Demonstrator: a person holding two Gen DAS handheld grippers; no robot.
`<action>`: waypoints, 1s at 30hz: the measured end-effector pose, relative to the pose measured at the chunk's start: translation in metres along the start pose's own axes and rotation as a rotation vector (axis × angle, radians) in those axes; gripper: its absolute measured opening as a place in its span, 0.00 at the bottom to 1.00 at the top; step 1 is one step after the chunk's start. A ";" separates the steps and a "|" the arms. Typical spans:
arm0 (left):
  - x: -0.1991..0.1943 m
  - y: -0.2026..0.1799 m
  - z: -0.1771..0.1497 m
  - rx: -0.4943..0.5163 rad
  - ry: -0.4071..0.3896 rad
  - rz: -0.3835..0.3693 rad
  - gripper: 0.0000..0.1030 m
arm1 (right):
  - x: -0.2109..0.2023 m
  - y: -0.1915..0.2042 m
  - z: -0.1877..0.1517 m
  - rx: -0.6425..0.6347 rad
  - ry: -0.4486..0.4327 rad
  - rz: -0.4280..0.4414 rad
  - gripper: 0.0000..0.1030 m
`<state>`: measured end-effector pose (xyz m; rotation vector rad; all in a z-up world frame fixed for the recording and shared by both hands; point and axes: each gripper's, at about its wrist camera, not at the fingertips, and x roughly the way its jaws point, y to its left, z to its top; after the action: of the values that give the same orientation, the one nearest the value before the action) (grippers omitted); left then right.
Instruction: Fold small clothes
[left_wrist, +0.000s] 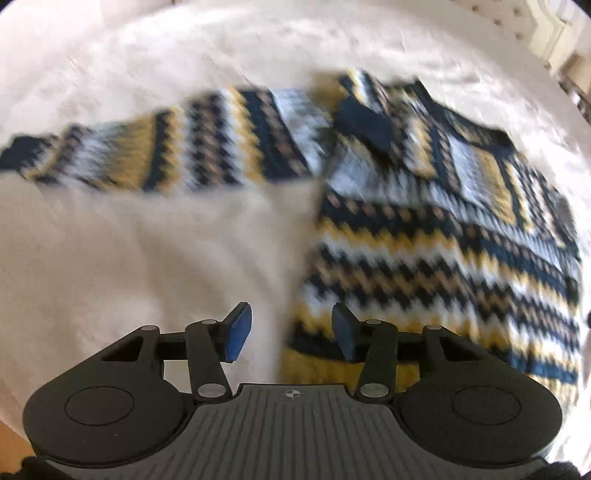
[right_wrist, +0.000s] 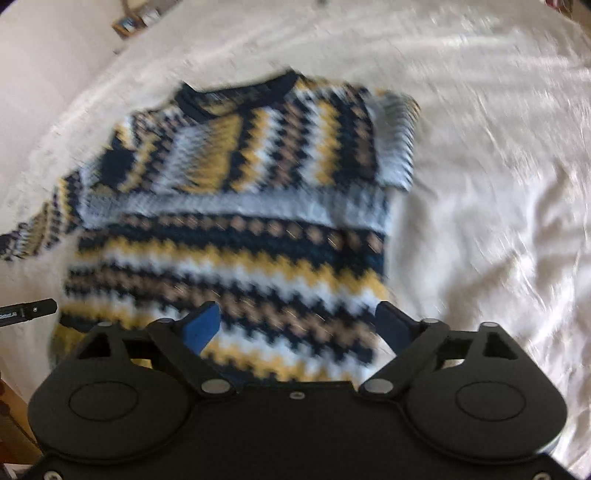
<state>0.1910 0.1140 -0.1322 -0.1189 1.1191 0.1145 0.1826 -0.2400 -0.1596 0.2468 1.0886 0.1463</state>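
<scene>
Left wrist view, blurred: I saw the small knitted sweater with navy, yellow, white and tan zigzag stripes (left_wrist: 436, 251) lying flat on the white wrinkled bedsheet (left_wrist: 147, 258). One sleeve (left_wrist: 159, 151) stretched straight out to the side, unfolded; the other sleeve, navy cuff showing (left_wrist: 364, 123), lay folded across the chest. The left gripper (left_wrist: 291, 334) hovered over the hem corner, blue pads (left_wrist: 238, 332) spread apart, nothing between them. Right wrist view, also blurred: the same sweater filled the centre, neckline (right_wrist: 243, 88) at the far end, hem nearest me. The right gripper (right_wrist: 299, 325) hung above the hem with its fingers wide apart, holding nothing. I judged the fold as begun only: one sleeve in, one sleeve still to bring across, then the body to double over. A dark tool tip (right_wrist: 27, 312) showed at the left edge.
</scene>
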 end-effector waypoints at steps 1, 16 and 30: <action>0.000 0.007 0.005 -0.005 -0.015 0.010 0.55 | -0.002 0.007 0.002 -0.015 -0.021 0.008 0.92; -0.016 0.163 0.053 -0.171 -0.157 0.126 0.76 | 0.009 0.132 0.014 -0.140 -0.046 0.114 1.00; 0.041 0.259 0.101 -0.198 -0.118 0.129 0.76 | 0.027 0.222 0.022 -0.188 -0.025 0.129 1.00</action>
<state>0.2591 0.3870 -0.1355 -0.2136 0.9958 0.3437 0.2150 -0.0221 -0.1131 0.1497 1.0265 0.3581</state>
